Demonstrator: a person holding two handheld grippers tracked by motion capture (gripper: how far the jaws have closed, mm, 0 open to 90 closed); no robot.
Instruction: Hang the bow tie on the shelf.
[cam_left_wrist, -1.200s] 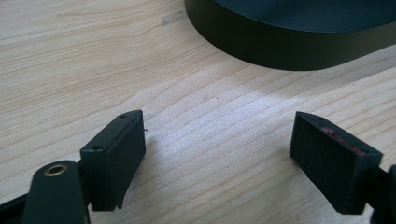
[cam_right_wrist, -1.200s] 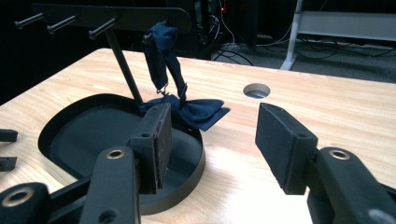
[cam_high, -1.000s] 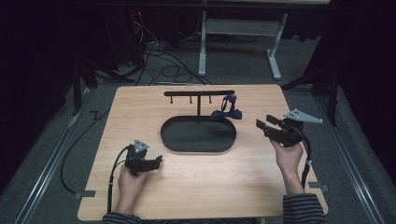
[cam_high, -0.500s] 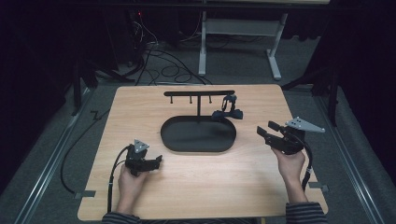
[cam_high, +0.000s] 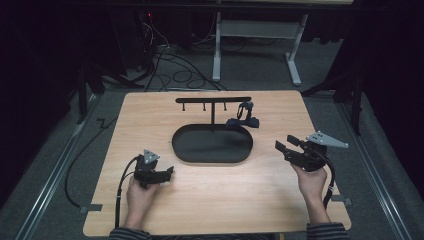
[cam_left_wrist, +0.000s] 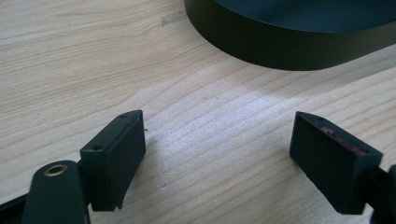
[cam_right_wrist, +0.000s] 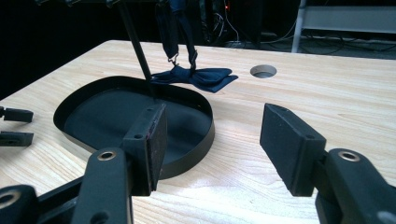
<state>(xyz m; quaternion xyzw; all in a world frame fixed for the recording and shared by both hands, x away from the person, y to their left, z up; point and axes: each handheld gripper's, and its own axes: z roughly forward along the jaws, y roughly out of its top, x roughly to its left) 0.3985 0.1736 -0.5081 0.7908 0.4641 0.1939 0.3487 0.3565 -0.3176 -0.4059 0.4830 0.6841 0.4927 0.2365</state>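
Dark floor and trailing cables ring the pale wooden surface (cam_high: 210, 200), which carries everything. At about 8 o'clock on the surface, the left gripper (cam_high: 161, 176) rests low in the person's left hand (cam_high: 137, 195), its jaws spread wide with only bare wood between them; in the left gripper view the gripper (cam_left_wrist: 217, 154) points toward the wall of the black oval tray (cam_left_wrist: 289, 46), which lies just ahead, not touching.

At the centre lies that oval tray (cam_high: 177, 150), with a thin black T-shaped stand (cam_high: 213, 100) rising from its far edge. A navy bow tie (cam_high: 242, 121) hangs by its strap from the stand's right end — at roughly 1 o'clock from the tray's middle — its bow resting on the surface just beside the tray rim. The right gripper view shows the bow tie (cam_right_wrist: 196, 77) lying beyond the tray (cam_right_wrist: 205, 135), near a round hole (cam_right_wrist: 263, 71) in the surface.

At 4 o'clock, the right gripper (cam_high: 287, 146) is held off the surface in the right hand (cam_high: 311, 182), aimed toward the tray — jaws released, having just been opening, nothing between them.
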